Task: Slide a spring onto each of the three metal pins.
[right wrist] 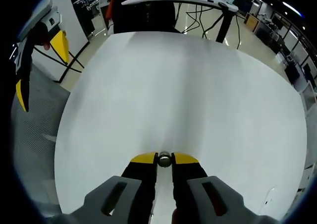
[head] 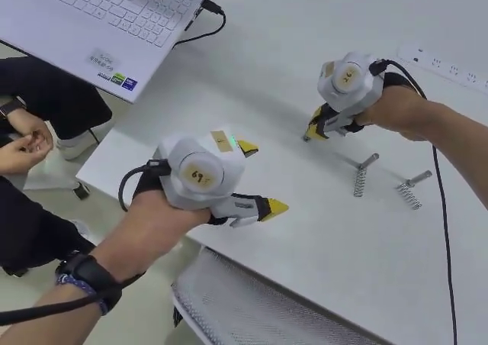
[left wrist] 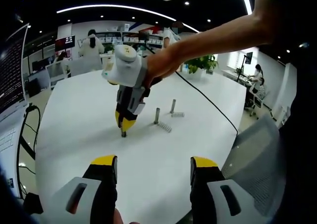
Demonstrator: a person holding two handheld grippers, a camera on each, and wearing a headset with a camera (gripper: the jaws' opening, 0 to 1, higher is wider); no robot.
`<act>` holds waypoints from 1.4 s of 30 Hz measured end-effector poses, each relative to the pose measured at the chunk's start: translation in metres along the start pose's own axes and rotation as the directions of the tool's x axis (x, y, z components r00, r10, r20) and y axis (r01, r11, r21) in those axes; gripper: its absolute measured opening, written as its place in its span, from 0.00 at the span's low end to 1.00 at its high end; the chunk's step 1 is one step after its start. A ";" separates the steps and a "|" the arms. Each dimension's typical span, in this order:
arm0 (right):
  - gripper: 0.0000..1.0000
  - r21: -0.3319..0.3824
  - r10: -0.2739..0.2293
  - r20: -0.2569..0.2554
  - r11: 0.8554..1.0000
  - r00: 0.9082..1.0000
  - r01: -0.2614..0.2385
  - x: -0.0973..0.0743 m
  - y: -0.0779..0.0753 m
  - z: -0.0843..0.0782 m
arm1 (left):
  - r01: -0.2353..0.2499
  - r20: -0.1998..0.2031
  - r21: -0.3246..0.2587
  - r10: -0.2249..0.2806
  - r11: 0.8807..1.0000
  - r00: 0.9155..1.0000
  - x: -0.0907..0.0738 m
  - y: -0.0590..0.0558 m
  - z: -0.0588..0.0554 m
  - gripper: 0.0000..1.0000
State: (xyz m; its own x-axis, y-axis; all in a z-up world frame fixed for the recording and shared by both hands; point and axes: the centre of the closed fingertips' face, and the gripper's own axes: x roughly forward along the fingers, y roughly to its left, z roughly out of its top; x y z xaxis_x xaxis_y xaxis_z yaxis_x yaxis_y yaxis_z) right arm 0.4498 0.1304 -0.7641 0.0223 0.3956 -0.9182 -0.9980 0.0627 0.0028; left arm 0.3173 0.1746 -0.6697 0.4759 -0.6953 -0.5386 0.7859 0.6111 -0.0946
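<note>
My right gripper [head: 311,133] points down at the white table [head: 252,70], shut on a small metal pin [right wrist: 164,159] whose round end shows between the yellow tips; the pin's lower end [left wrist: 123,132] meets the tabletop. Two more metal pins [head: 369,160] [head: 418,178] stand to its right, each with a spring [head: 360,182] [head: 409,196] lying on the table at its foot. In the left gripper view the same pins [left wrist: 156,115] [left wrist: 173,106] and springs [left wrist: 165,127] [left wrist: 177,114] sit beyond the right gripper [left wrist: 124,121]. My left gripper [head: 261,177] hovers open near the table's front edge, holding nothing.
An open laptop [head: 99,17] with a black cable [head: 202,28] lies at the back left. A white power strip [head: 450,66] sits at the far right. A mesh chair [head: 252,307] stands below the front edge. A seated person's hands [head: 23,143] are at the left.
</note>
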 end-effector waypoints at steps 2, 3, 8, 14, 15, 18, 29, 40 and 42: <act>0.10 0.000 0.000 0.001 1.000 1.000 0.000 0.000 0.001 0.001 | -0.002 -0.002 0.001 0.002 1.000 1.000 -0.001 0.001 0.000 0.55; 0.11 0.001 0.002 0.002 1.000 1.000 -0.002 -0.001 0.003 0.001 | -0.003 0.000 -0.002 0.003 1.000 1.000 -0.001 0.001 0.000 0.55; 0.14 0.000 -0.006 0.000 1.000 1.000 0.006 -0.005 0.006 0.001 | -0.002 -0.002 0.000 0.002 1.000 1.000 0.000 0.001 0.000 0.55; 0.24 0.016 -0.042 0.003 0.999 0.999 0.042 -0.021 0.003 0.001 | 0.005 -0.001 0.009 -0.005 1.000 1.000 0.002 -0.001 0.004 0.55; 0.25 0.025 -0.049 0.006 0.998 0.999 0.049 -0.025 0.002 0.000 | 0.006 -0.001 0.011 -0.006 1.000 1.000 0.002 -0.001 0.004 0.55; 0.27 0.038 -0.066 0.010 0.997 0.998 0.065 -0.033 -0.002 -0.006 | 0.007 0.000 0.014 -0.007 1.000 1.000 0.003 -0.002 0.005 0.55; 0.29 0.103 -0.120 0.033 0.988 0.992 0.116 -0.059 -0.004 -0.015 | -0.013 0.010 0.021 0.013 1.000 1.000 -0.003 0.003 0.009 0.55; 0.33 0.195 -0.188 0.112 0.967 0.976 0.164 -0.078 -0.001 -0.017 | -0.035 0.026 0.007 0.035 0.999 0.999 -0.011 0.003 0.013 0.55; 0.34 0.207 -0.197 0.121 0.964 0.973 0.169 -0.079 0.002 -0.018 | -0.037 0.024 0.005 0.037 0.999 0.999 -0.012 0.002 0.013 0.55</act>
State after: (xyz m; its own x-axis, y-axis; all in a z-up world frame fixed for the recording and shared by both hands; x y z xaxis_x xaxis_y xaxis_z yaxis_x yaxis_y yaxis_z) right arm 0.4451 0.0822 -0.6985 0.2256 0.4835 -0.8458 -0.9457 0.3173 -0.0708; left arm 0.3182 0.1790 -0.6531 0.5142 -0.6809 -0.5215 0.7693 0.6350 -0.0705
